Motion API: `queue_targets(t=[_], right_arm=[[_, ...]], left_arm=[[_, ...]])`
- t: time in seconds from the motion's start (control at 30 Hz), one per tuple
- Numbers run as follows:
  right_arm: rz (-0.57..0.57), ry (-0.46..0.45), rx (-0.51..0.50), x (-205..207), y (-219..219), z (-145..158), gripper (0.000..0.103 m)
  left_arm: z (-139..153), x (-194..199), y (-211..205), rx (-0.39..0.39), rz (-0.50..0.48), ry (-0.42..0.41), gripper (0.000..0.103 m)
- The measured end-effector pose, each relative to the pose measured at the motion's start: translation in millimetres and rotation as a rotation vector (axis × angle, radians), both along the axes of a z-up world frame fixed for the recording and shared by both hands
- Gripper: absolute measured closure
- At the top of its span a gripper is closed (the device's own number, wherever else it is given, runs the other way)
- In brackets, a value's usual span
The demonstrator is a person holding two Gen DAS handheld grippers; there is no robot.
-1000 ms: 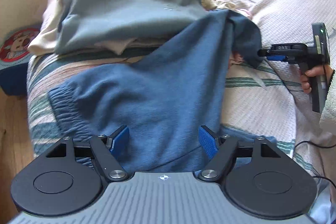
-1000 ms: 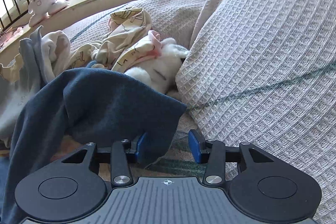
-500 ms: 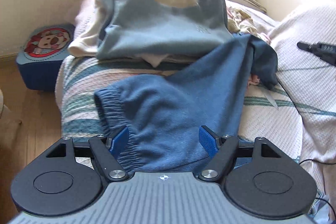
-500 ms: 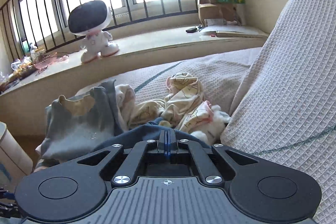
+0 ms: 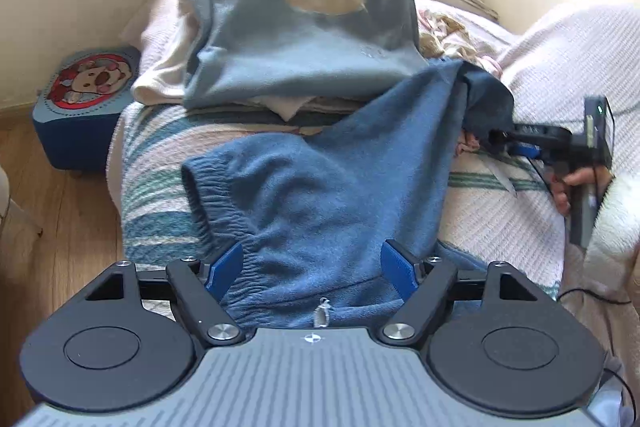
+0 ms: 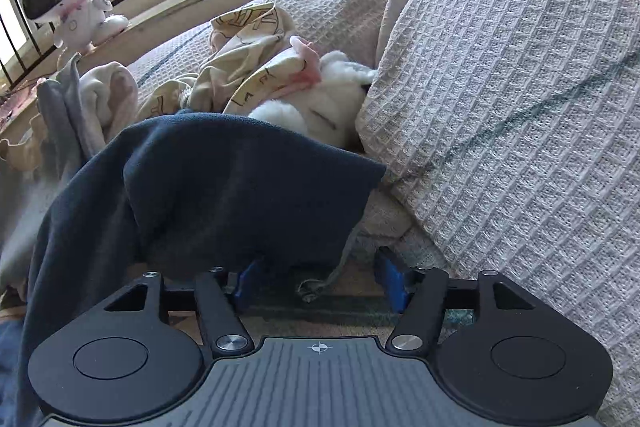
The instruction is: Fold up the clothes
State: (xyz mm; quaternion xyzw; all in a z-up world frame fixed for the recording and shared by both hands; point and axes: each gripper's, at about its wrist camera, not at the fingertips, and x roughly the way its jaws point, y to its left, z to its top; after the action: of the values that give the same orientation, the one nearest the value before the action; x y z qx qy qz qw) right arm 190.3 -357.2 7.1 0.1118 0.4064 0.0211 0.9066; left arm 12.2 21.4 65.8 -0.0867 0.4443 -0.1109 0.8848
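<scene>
While the left gripper (image 5: 314,269) straddles the blue trousers (image 5: 328,183) spread, the right gripper (image 6: 318,279) (just reopened) gapes at their hem.

Colours and patterns, both wrist views

Blue fleece trousers (image 5: 332,183), darker navy at the leg end (image 6: 240,179). Grey-blue sweater (image 5: 304,43) with tan collar lining. Bed cover (image 5: 160,147): teal, white and pink stripes. Waffle blanket (image 6: 520,87): beige, thin green line. Cream printed cloth (image 6: 248,67) with pink trim. Blue box (image 5: 84,107), red cartoon circle. Gripper pads (image 5: 224,267) blue, bodies black and grey.
</scene>
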Motion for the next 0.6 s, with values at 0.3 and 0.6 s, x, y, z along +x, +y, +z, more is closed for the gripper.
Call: queue_targets(t=[0.3,0.6], right_arm=[[-0.058,-0.019,-0.015,1.7,0.8,13.5,0.099],[0.22,-0.267,0.013,-50.2,53.2,104.6,0.1]], left_arm=[[-2.0,3.4,1.7,0.004,0.016,0.013,0.029],[12.4,-5.0,15.8,-0.043,0.074,-0.023,0.029]])
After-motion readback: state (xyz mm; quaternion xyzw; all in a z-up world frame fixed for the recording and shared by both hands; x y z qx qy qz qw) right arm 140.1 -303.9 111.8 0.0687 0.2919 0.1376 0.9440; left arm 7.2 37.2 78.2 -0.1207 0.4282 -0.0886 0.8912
